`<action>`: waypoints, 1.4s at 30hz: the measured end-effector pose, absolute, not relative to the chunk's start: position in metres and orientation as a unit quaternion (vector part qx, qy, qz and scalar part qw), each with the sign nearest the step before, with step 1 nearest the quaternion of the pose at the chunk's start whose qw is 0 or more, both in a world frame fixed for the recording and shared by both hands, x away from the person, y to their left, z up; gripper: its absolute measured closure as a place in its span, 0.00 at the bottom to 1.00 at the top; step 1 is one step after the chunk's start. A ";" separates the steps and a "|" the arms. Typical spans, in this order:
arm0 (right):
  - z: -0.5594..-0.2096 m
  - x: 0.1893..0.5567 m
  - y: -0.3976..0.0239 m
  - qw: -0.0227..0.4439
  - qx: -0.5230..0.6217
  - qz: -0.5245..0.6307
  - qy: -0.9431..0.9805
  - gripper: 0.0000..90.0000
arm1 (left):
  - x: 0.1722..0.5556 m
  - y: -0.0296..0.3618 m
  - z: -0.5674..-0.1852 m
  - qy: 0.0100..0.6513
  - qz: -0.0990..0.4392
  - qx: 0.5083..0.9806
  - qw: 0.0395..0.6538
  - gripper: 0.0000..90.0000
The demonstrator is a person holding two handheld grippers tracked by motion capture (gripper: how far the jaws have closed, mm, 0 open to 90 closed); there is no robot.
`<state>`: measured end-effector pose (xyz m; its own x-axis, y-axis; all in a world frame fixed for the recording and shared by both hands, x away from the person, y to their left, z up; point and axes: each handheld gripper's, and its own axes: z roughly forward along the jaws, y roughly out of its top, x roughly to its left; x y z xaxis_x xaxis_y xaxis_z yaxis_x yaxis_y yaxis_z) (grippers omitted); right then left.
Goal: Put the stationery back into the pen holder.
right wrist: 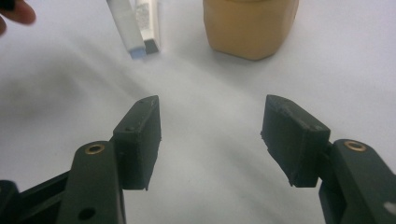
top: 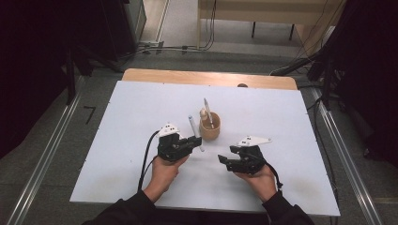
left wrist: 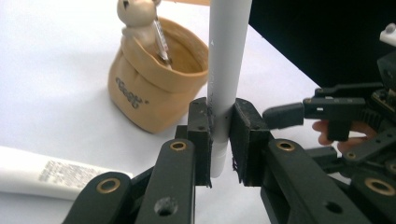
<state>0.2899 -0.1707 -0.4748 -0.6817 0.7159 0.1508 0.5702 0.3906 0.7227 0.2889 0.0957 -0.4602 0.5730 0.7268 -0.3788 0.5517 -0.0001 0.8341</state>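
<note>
My left gripper (top: 196, 140) (left wrist: 222, 135) is shut on a pale grey pen (top: 191, 125) (left wrist: 225, 70), held upright between its pads just left of the holder. The tan pen holder (top: 210, 127) (left wrist: 149, 93) (right wrist: 250, 25) stands mid-table with a small bear figure (left wrist: 137, 18) on its rim and a pen (top: 207, 110) leaning inside. My right gripper (top: 222, 161) (right wrist: 212, 135) is open over bare white surface, in front of the holder and to its right, with nothing between its fingers. Its fingertip (left wrist: 289, 115) reaches in close beside the left gripper.
A white labelled pen-like object (left wrist: 42, 175) (right wrist: 149, 23) lies on the white sheet (top: 263, 112) beside the left gripper. The wooden table edge (top: 206, 77) runs along the back. Dark curtains and cables surround the table.
</note>
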 end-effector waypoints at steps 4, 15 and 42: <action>-0.477 0.291 -0.169 0.098 0.390 0.383 0.832 0.37 | 0.292 0.096 -0.456 0.452 0.097 0.698 0.547 0.87; -0.477 0.292 -0.169 0.092 0.396 0.385 0.829 0.37 | 0.310 0.093 -0.447 0.451 0.131 0.682 0.560 0.87; -0.477 0.293 -0.171 0.087 0.397 0.389 0.827 0.37 | 0.346 0.073 -0.443 0.464 0.154 0.680 0.546 0.87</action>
<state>0.2926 -0.1706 -0.4770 -0.6695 0.7243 0.1648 0.5892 0.3828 0.7116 0.3457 0.0728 -0.4431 0.5215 0.7999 -0.2969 0.4632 0.0269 0.8858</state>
